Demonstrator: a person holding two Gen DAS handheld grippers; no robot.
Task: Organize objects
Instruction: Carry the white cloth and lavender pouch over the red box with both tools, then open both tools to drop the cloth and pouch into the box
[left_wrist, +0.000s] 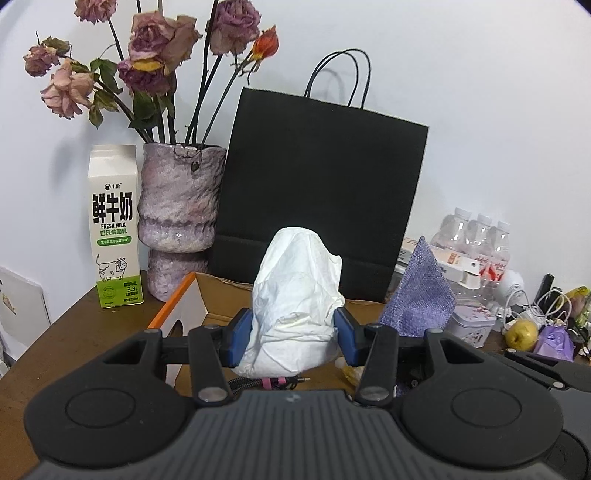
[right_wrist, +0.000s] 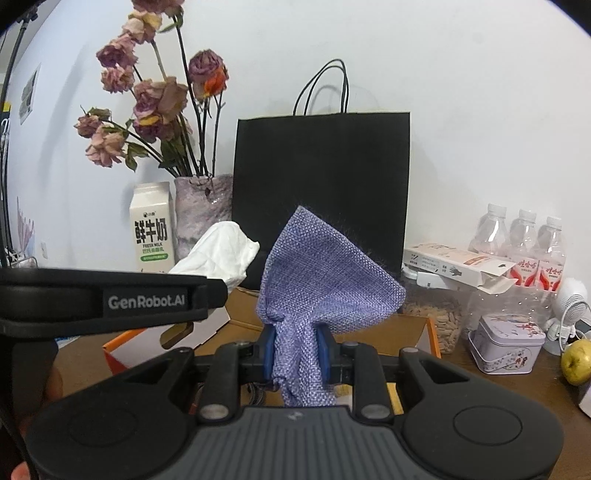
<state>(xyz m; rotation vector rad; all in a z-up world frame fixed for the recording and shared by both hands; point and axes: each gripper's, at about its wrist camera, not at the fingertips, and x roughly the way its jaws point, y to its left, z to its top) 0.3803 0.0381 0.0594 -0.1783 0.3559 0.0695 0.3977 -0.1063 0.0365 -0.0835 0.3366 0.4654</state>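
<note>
My left gripper (left_wrist: 293, 334) is shut on a crumpled white cloth bundle (left_wrist: 295, 295), which stands up between the blue pads above an open cardboard box (left_wrist: 207, 295) with an orange rim. In the right wrist view the same white bundle (right_wrist: 221, 254) shows at centre left beside the left gripper's black body. My right gripper (right_wrist: 295, 350) is shut on a purple woven cloth (right_wrist: 317, 273) that fans upward from the pads; the purple cloth (left_wrist: 417, 295) also appears right of the white bundle. The box (right_wrist: 413, 328) lies under both grippers.
A black paper bag (left_wrist: 321, 192) stands against the wall behind the box. At its left are a purple vase (left_wrist: 177, 218) of dried roses and a milk carton (left_wrist: 114, 229). On the right sit water bottles (right_wrist: 524, 240), a small tin (right_wrist: 506, 343), a yellow-green fruit (right_wrist: 576, 362) and cables.
</note>
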